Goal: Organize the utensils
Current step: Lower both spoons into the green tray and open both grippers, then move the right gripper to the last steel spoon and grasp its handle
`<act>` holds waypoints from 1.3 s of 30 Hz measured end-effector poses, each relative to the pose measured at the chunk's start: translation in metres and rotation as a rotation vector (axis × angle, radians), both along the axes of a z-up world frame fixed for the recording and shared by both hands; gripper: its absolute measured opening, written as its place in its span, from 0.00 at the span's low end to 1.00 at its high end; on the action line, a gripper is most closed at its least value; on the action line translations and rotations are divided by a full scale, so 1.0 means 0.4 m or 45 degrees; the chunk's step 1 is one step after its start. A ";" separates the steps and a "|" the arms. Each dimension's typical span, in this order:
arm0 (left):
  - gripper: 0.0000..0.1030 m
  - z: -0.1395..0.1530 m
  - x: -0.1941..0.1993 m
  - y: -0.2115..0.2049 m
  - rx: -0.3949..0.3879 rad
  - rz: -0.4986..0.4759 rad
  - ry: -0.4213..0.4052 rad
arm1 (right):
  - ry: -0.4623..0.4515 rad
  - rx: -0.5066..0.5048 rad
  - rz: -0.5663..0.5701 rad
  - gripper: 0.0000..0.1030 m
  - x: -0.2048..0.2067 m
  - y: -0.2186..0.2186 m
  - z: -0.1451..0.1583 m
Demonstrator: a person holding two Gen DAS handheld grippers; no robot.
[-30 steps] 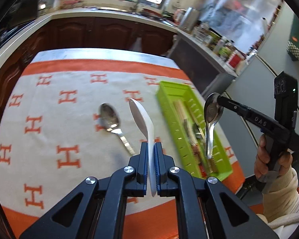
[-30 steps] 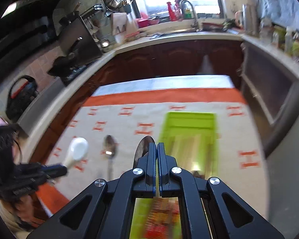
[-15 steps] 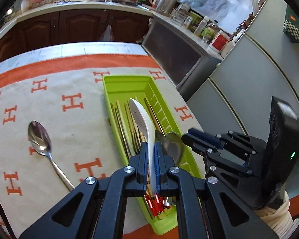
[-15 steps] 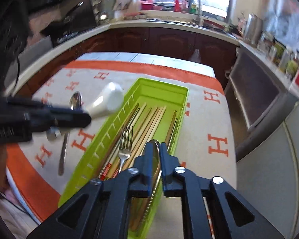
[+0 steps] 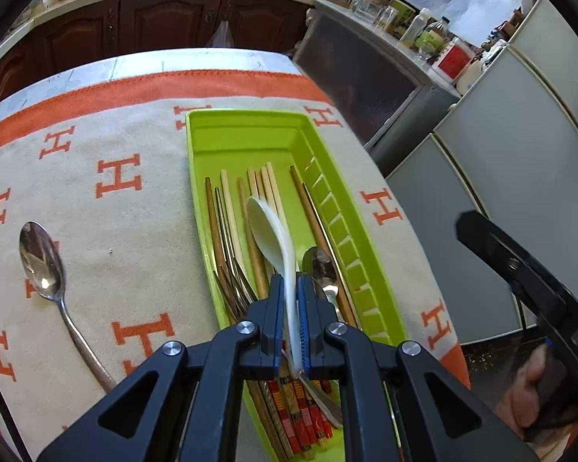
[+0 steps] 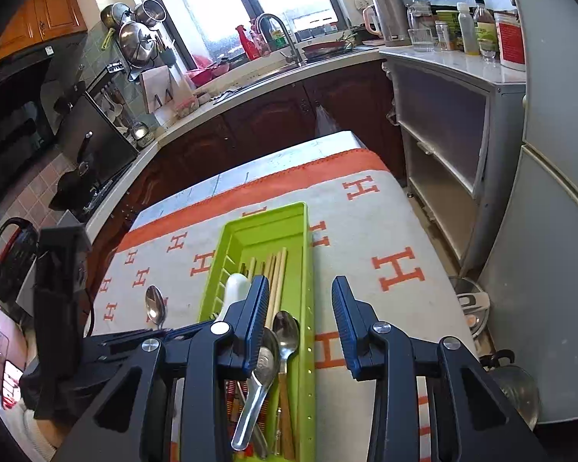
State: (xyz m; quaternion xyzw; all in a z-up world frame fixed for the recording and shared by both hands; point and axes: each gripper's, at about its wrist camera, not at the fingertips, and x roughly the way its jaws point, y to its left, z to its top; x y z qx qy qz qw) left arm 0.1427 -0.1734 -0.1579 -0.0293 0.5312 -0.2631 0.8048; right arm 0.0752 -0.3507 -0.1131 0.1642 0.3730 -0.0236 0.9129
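Left tongs squeezed tight on the handle of a white soup spoon, bowl end sticking out ahead and tipped a little to the left. Held up over the green tray, just above the sticks and forks inside.

Right tongs spread wide apart, gripping nothing. Hanging over the near end of the same green tray, its right rim showing in the gap.

Under and between the right tongs, inside the tray: two metal spoons, one leaning over the other. Ahead of them, a bunch of wooden chopsticks lying the long way. In the left view, chopsticks reaching out ahead of the left tongs, a fork just to the left of the tips, and a metal spoon just to the right.

One more metal spoon out of the tray, well off to the left of the left tongs, flat on the cloth with orange H marks, bowl end far, handle near. Same spoon seen left of the right tongs, past the tray.

Cloth spread over the surface.
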 end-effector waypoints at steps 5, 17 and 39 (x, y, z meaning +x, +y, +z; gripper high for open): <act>0.20 -0.004 -0.002 0.013 -0.009 0.011 0.034 | -0.007 0.011 -0.014 0.34 -0.028 -0.007 0.008; 0.46 0.087 -0.080 0.192 0.106 0.123 -0.077 | 0.033 0.023 0.041 0.33 -0.055 0.049 0.021; 0.54 0.117 -0.117 0.630 0.071 0.563 -0.090 | 0.295 0.157 0.578 0.33 0.105 0.443 -0.008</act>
